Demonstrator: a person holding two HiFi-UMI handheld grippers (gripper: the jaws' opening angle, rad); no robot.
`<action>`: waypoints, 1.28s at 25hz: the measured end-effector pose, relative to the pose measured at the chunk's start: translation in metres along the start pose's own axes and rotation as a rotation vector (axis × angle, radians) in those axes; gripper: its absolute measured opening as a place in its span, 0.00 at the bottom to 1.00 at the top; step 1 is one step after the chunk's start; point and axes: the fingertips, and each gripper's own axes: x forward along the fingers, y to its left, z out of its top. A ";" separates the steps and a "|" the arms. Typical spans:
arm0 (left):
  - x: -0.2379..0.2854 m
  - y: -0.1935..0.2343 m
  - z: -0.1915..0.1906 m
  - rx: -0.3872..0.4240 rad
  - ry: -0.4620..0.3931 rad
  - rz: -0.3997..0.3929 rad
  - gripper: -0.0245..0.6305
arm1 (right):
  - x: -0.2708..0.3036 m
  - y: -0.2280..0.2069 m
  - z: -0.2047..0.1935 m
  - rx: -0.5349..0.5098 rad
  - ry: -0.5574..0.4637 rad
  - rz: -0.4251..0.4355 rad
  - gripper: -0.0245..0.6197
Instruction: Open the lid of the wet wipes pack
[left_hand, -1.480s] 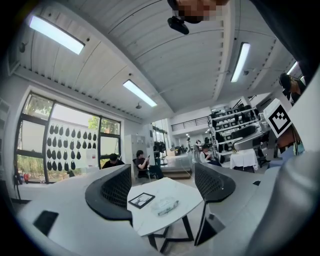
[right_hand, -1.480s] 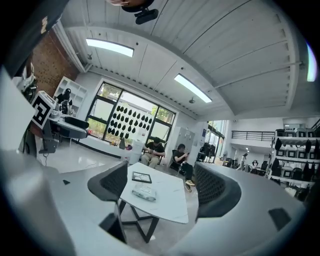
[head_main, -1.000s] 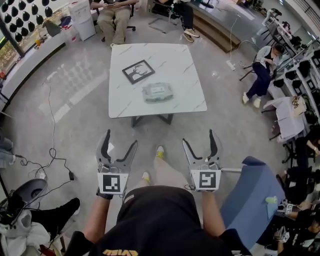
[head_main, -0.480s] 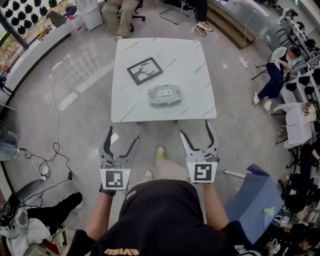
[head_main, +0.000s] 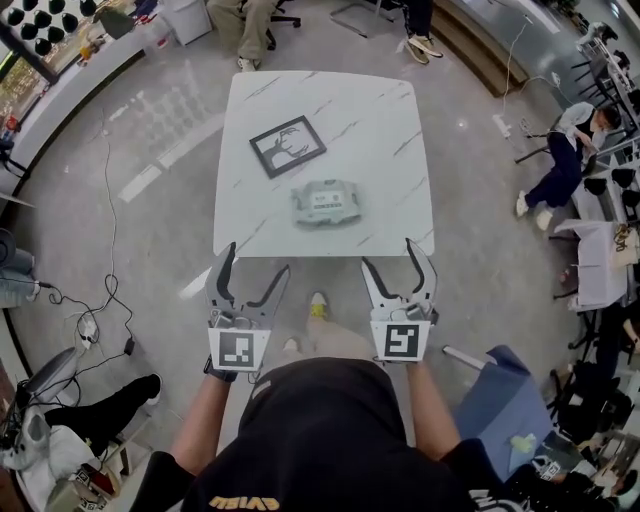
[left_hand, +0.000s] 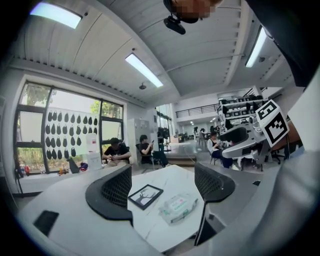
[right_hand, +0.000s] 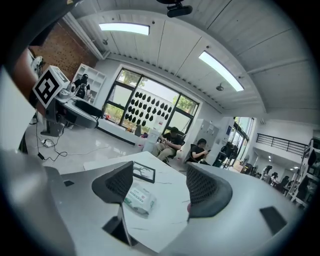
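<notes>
Two tools, left tool (head_main: 255, 260) and right tool (head_main: 390, 255), hang spread and empty at the counter's (head_main: 390, 130) near edge. The right's jaws have just been narrowing on nothing. The wet wipes pack (head_main: 326, 203) lies mid-counter, lid apparently shut, wipes unseen. Risk: unpinned, the soft pack slides or lifts when the lid is pulled.

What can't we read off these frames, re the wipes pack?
Lid of the pack: head view, too small to show its flap edge.
One end of the pack: right gripper view, behind a jaw of the right tongs, which have just been closing, empty.
Print on the label: left gripper view, blurred.
</notes>
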 end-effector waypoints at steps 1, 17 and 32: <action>0.007 -0.001 0.000 0.005 0.002 0.001 0.66 | 0.005 -0.003 -0.003 -0.002 0.002 0.008 0.55; 0.078 -0.014 -0.042 0.052 0.145 0.032 0.66 | 0.081 -0.007 -0.061 -0.036 0.042 0.178 0.45; 0.142 -0.001 -0.147 0.023 0.222 -0.146 0.60 | 0.162 0.045 -0.114 -0.178 0.159 0.152 0.38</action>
